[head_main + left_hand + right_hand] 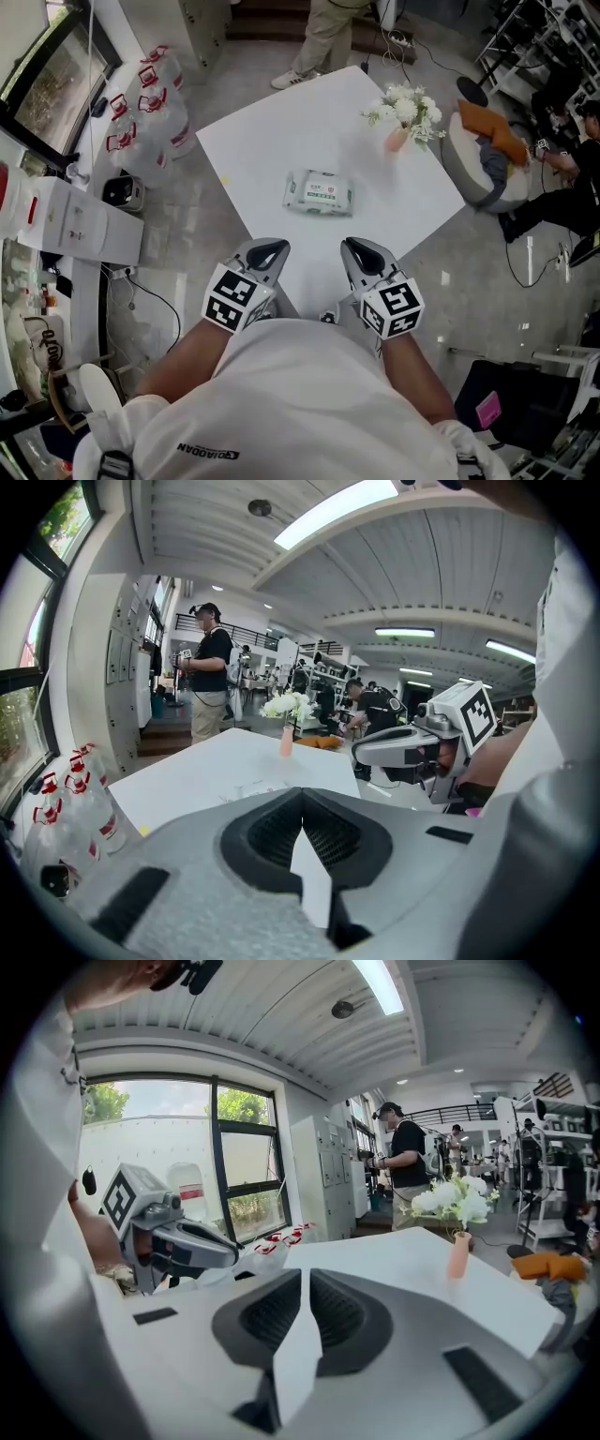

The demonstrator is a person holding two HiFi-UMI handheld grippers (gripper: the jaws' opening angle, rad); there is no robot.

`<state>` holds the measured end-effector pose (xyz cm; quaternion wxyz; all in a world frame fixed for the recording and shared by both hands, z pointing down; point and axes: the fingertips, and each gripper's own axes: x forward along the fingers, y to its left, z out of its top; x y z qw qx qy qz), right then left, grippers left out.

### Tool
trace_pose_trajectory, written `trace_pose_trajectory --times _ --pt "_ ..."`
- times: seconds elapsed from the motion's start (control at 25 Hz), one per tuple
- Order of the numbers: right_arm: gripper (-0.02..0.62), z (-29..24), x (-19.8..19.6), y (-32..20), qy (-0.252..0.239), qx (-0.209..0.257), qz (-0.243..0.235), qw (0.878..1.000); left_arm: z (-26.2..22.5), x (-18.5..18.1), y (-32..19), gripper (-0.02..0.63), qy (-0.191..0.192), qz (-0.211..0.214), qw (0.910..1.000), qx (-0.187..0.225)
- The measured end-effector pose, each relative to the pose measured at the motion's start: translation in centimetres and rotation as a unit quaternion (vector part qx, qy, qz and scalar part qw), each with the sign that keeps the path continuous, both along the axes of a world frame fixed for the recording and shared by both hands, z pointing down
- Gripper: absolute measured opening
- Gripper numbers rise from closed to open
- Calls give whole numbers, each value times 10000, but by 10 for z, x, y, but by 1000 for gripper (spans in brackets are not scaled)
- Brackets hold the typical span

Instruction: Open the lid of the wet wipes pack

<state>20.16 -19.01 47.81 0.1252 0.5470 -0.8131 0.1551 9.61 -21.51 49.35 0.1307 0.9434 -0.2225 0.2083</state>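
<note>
One wet wipes pack [318,192] lies flat at the centre of one white table [281,131], at 12 o'clock from two empty grippers, the left gripper [269,251] with jaws together and the right gripper [361,248] with jaws slightly apart, and one flower vase [405,112] stands at 2 o'clock.

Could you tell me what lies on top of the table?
A wet wipes pack and a vase of flowers. The left gripper and right gripper hide its near corner.
</note>
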Motion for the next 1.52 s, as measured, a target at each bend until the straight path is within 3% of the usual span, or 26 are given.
trace_pose_trajectory --times 0.16,0.52,0.92,1.36,1.52 --pt "55 0 2 -1 141 36 8 9999 -1 2 -1 6 25 -5 10000 -12" --pt "75 1 -2 -3 1109 197 -359 9930 1 1 -1 6 62 -53 9999 -98" --pt "66 41 -2 -28 1666 -100 -708 9834 17 -21 -10 6 -67 -397 9989 -243" --pt "66 126 20 -98 2694 -800 -1178 9524 30 -55 -14 6 -212 -932 9947 -388" --pt "69 157 21 -120 3081 -943 -1449 9355 36 -65 -13 6 -261 -1134 9923 -426"
